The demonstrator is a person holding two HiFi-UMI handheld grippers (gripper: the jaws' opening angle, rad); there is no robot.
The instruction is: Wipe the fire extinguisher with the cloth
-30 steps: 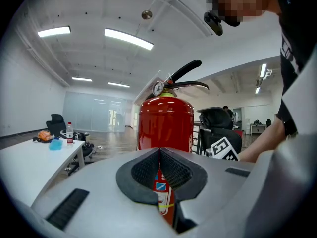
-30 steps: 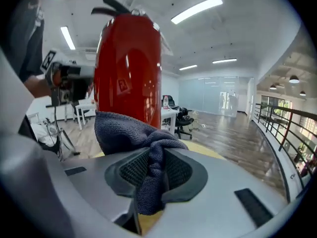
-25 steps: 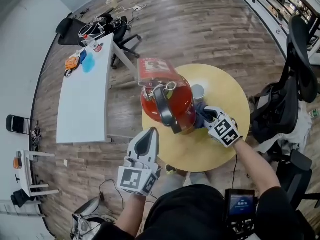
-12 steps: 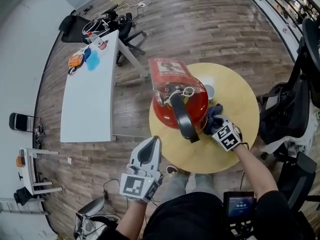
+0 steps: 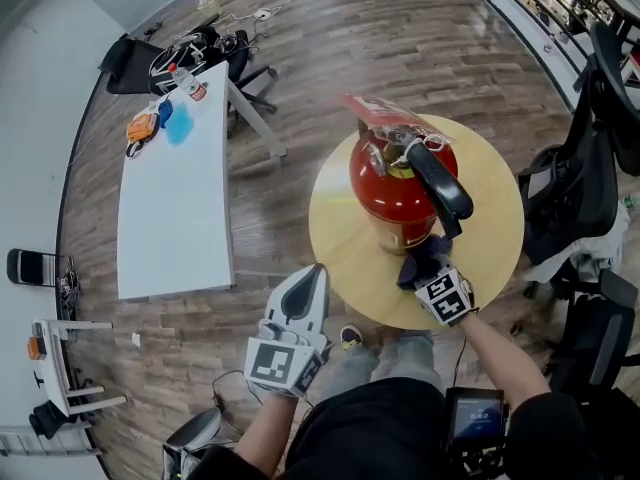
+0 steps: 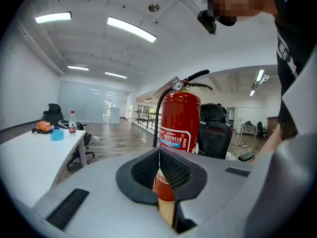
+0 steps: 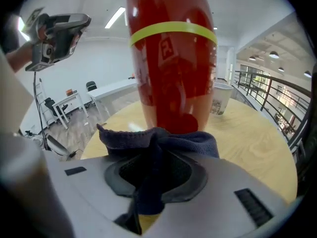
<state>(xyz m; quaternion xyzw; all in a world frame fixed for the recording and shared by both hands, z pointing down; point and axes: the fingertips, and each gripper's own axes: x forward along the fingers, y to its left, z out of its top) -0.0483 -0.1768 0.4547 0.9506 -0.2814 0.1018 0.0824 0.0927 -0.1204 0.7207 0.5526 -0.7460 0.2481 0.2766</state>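
Jaws of the right gripper (image 7: 151, 182) clamp the limp cloth (image 7: 163, 140), fire extinguisher (image 7: 173, 68) just ahead; the left gripper (image 6: 161, 182) has its own together, empty. Likely heavy, slick: steady its neck.

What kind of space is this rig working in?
Probably an open-plan office: there is a long white desk, black swivel chairs on wood flooring, and ceiling strip lights.

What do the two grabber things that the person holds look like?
The left hand-held gripper and the right hand-held gripper are pale grey wedges narrowing to dark padded jaws. Each carries a cube printed with black-and-white square markers. A thin black cable runs from the right one. The person wears a black top.
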